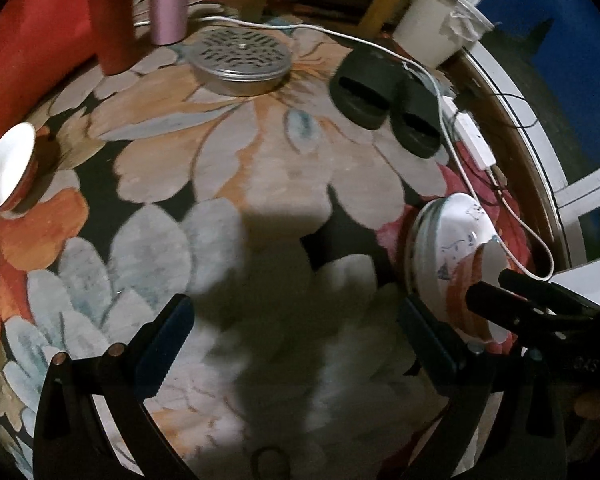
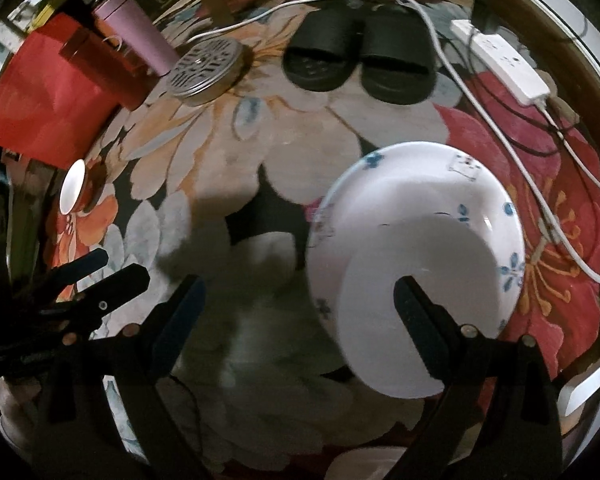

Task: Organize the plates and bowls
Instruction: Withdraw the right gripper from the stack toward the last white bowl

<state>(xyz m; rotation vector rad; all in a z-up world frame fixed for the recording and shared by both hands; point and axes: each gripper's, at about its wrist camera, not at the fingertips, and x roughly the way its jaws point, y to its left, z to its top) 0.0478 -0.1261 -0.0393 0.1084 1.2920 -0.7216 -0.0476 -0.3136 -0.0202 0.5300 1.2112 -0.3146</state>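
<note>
Partly done: dishes form a stack [image 2: 416, 240] on the rug [image 2: 236, 152] beside the right gripper [image 2: 296, 312], one bowl [image 1: 8, 168] lies apart at far left, and both grippers, left gripper [image 1: 296, 332] included, stand spread and empty.

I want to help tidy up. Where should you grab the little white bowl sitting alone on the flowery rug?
Grip the small white bowl by its thin rim, coming down from above with one finger inside. It stands upright and open, and its round side offers no flat hold.
</note>
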